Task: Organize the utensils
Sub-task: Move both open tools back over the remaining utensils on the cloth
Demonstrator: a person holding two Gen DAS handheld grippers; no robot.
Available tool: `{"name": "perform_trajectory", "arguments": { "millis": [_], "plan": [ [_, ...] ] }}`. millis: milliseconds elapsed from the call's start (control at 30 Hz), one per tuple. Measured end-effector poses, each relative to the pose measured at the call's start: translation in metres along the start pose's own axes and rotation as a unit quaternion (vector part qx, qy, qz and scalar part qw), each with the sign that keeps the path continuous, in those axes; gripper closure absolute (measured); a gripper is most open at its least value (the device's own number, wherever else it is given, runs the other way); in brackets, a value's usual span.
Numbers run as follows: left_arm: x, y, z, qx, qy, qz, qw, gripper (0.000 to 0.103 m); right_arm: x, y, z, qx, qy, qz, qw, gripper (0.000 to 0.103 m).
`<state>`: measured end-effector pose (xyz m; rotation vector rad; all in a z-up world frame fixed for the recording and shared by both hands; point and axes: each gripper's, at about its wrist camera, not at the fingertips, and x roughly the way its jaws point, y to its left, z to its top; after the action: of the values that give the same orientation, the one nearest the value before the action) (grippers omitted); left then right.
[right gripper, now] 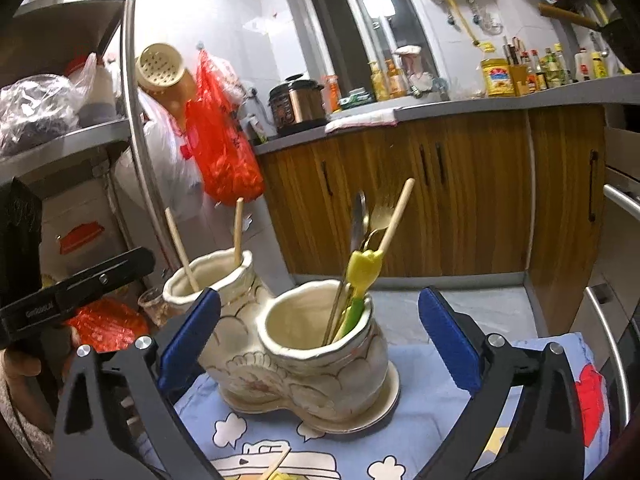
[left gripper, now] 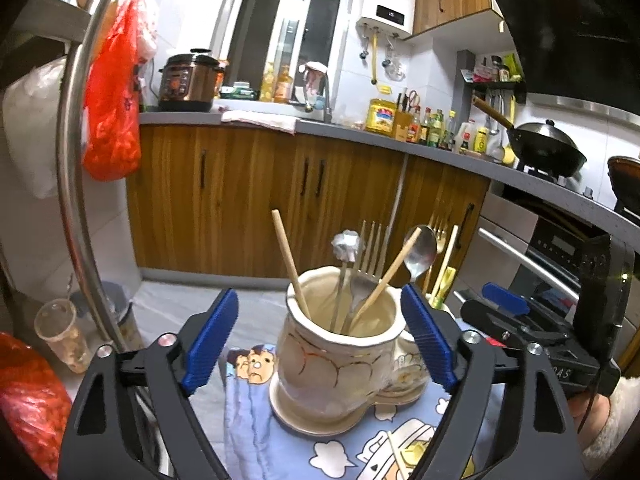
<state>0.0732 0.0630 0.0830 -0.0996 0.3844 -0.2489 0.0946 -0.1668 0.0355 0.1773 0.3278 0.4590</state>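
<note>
Chopstick [right gripper: 276, 465] cut off btm

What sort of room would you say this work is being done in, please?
Almost certainly a home kitchen. A wok sits on a stove at the right, a pressure cooker stands on the grey counter above wooden cabinets, and sauce bottles line the tiled wall.

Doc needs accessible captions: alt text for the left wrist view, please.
A cream ceramic utensil holder stands on a blue cartoon cloth between the open blue pads of the left gripper, which touch nothing. It holds two wooden chopsticks, a fork and a spoon; wooden kitchen cabinets stand behind.
</note>
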Motion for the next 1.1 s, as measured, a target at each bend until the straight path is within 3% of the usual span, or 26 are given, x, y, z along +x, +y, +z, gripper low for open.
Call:
{"name": "perform_trajectory", "arguments": {
  "millis": [233,433,733,933,1100],
  "plan": [
    [-0.027,-0.006,0.016,0.007,-0.027,0.047,0.9985,0.006,-0.027,0.003,0.014,0.003,-0.018,-0.049,0.999,0.005],
    [-0.047,-0.022,0.021,0.014,0.002,0.063,0.9979,0.005,-0.066,0.021,0.011,-0.025,-0.03,-0.058,0.998,0.005],
    [-0.073,-0.042,-0.001,0.011,0.032,0.061,0.9976,0.005,-0.084,0.019,-0.023,-0.035,0.046,-0.078,0.995,0.005],
    [-0.063,-0.041,-0.034,-0.004,0.059,0.071,0.9957,0.005,-0.073,0.003,-0.043,-0.015,0.104,-0.092,0.99,0.005],
    [-0.044,-0.037,-0.061,-0.006,0.094,0.077,0.9926,0.005,-0.066,0.004,-0.057,-0.038,0.127,-0.096,0.987,0.005]
  ]
}}
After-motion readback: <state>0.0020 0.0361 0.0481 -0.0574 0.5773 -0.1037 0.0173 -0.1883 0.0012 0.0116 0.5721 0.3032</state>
